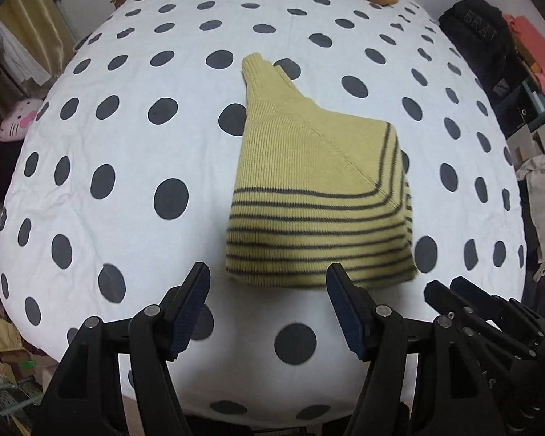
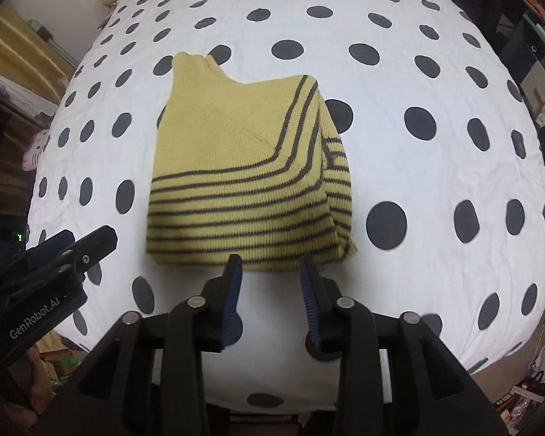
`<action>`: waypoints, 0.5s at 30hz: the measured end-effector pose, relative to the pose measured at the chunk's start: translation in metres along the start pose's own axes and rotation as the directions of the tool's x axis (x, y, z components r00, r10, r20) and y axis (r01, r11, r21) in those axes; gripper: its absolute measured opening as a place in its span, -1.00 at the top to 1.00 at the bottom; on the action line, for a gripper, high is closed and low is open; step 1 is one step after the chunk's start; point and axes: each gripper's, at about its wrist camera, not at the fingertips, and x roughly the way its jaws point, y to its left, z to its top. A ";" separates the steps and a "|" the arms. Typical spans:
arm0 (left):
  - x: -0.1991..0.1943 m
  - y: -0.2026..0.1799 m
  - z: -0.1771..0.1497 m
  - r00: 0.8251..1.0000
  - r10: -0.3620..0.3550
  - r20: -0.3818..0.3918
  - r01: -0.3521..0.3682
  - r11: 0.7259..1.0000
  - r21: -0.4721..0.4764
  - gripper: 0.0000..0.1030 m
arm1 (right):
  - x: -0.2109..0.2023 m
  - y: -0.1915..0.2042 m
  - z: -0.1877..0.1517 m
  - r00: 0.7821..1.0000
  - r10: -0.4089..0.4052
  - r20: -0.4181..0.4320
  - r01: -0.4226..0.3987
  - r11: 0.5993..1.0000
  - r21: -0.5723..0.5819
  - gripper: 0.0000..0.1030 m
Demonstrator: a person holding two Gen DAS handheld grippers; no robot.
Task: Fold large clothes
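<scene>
Lying folded on the dotted bedspread (image 1: 127,189), the ribbed striped sweater (image 1: 309,196) faces both grippers' parted, empty jaws.

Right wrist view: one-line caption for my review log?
Open right gripper at the near hem of a folded yellow striped sweater on a polka-dot bedspread.

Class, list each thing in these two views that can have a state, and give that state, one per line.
sweater: folded into a compact block, lying flat on the bedspread, held by neither gripper
left gripper: open, empty, just short of the sweater's near edge
right gripper: open, empty, at the sweater's near edge
bedspread: spread out, lightly creased
</scene>
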 end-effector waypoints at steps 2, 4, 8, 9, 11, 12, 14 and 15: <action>-0.015 -0.001 -0.016 1.000 0.000 0.017 0.000 1.000 0.014 -0.32 | -0.013 0.004 -0.013 1.000 -0.013 0.012 0.013 1.000 0.002 0.12; -0.023 0.001 -0.027 1.000 0.005 0.028 -0.005 1.000 0.015 -0.36 | -0.018 0.006 -0.021 1.000 -0.009 0.016 0.009 1.000 0.010 0.08; -0.021 0.012 -0.044 1.000 0.017 0.008 -0.017 1.000 -0.024 -0.36 | -0.020 0.011 -0.035 1.000 -0.009 0.008 0.009 1.000 0.002 0.07; -0.020 0.015 -0.048 1.000 0.022 0.004 -0.022 0.999 -0.027 -0.36 | -0.020 0.013 -0.038 1.000 -0.013 0.002 0.013 1.000 -0.004 0.07; -0.018 0.020 -0.052 0.999 0.035 -0.007 -0.035 0.999 -0.029 -0.36 | -0.021 0.017 -0.043 1.000 -0.016 -0.005 0.016 1.000 -0.018 0.07; -0.018 0.022 -0.053 0.999 0.032 -0.004 -0.032 0.999 -0.030 -0.36 | -0.022 0.019 -0.044 1.000 -0.020 -0.004 0.020 0.999 -0.028 0.07; -0.023 0.025 -0.053 0.999 0.041 0.011 -0.041 0.998 -0.041 -0.36 | -0.024 0.023 -0.044 0.999 -0.032 0.004 0.032 0.998 -0.050 0.07; -0.025 0.027 -0.052 0.999 0.041 0.013 -0.040 0.998 -0.051 -0.37 | -0.026 0.025 -0.043 0.999 -0.045 0.010 0.045 0.997 -0.057 0.06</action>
